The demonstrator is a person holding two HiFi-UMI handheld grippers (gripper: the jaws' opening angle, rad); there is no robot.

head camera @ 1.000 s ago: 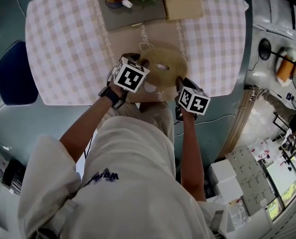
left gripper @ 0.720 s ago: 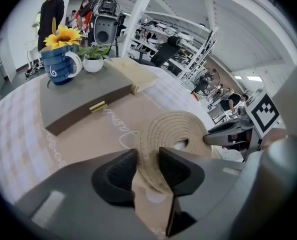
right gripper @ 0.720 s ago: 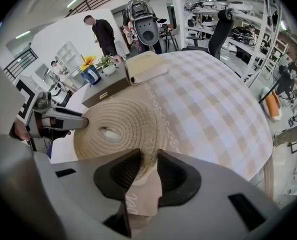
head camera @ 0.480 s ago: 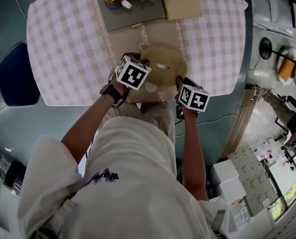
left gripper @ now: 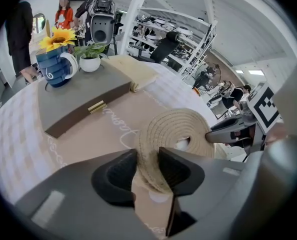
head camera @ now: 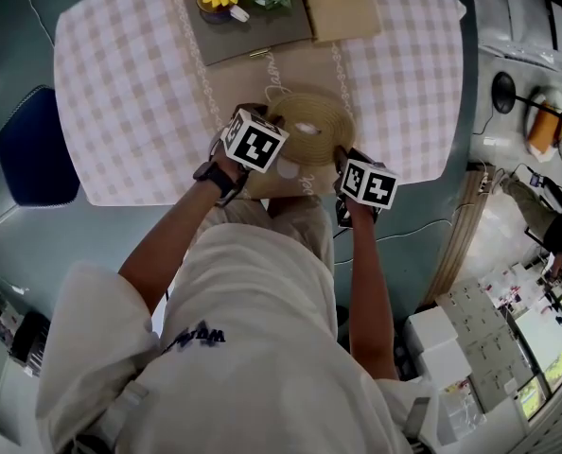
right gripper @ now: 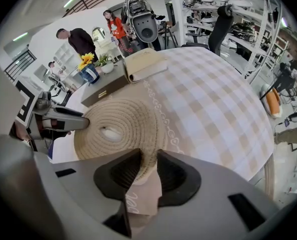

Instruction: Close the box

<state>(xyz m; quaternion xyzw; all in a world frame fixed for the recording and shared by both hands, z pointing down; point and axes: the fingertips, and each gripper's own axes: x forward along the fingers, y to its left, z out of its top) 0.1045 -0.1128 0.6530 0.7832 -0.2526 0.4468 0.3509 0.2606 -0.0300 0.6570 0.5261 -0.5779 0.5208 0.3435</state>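
Woven rope lid (head camera: 309,126) lies on the tan runner (head camera: 283,72) by the table (head camera: 120,93)'s near edge, open checked cloth either side | my left gripper (left gripper: 148,159) and right gripper (right gripper: 148,159) point steeply down, each pinching the lid's rim on opposite sides | I can't see beneath the lid; the white patch in its centre hole is unclear.

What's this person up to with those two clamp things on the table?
A person stands at a table with a two-jaw gripper in each hand. The left gripper and the right gripper are each clamped on the rim of a round woven lid, on opposite sides, near the table's front edge. What lies beneath the lid cannot be seen. Farther back, a flat grey case carries a blue mug with a sunflower.
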